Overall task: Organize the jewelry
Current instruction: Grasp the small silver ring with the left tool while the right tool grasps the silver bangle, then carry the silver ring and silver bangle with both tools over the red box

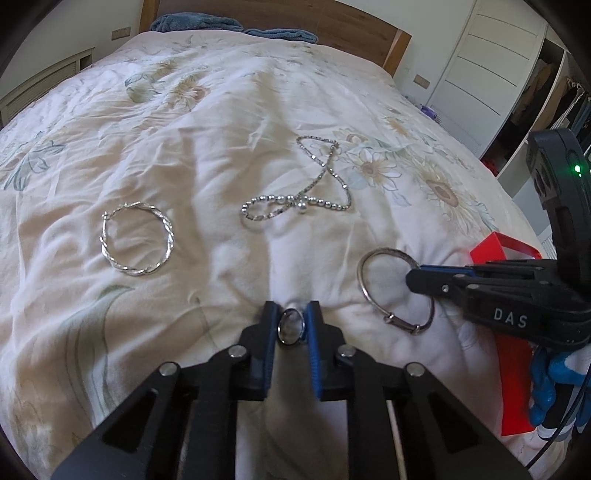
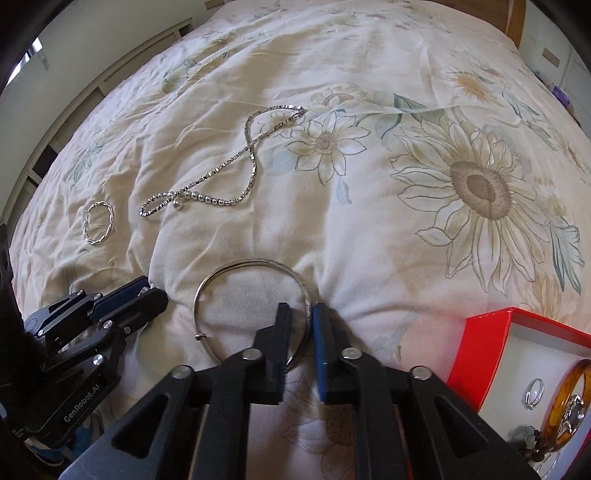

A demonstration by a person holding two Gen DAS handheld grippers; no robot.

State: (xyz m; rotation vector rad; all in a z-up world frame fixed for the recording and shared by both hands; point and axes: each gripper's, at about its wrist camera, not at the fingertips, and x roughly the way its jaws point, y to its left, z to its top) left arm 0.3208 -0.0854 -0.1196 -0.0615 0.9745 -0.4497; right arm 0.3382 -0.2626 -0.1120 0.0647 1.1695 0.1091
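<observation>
My left gripper (image 1: 291, 317) is shut on a small silver ring (image 1: 291, 326), low over the floral bedspread. My right gripper (image 2: 301, 317) straddles the rim of a plain silver bangle (image 2: 236, 269) that lies on the bed; its jaws stand a little apart with the rim between them. The bangle also shows in the left wrist view (image 1: 369, 258). A twisted silver hoop (image 1: 136, 238) lies to the left. A beaded silver necklace (image 1: 314, 188) lies further back in the middle.
A red jewelry box (image 2: 476, 354) with a white lining sits at the right, holding an amber bangle (image 2: 561, 406), a ring (image 2: 533, 393) and other pieces. Blue towels (image 1: 192, 22) lie by the wooden headboard (image 1: 332, 26). A wardrobe (image 1: 491, 66) stands right.
</observation>
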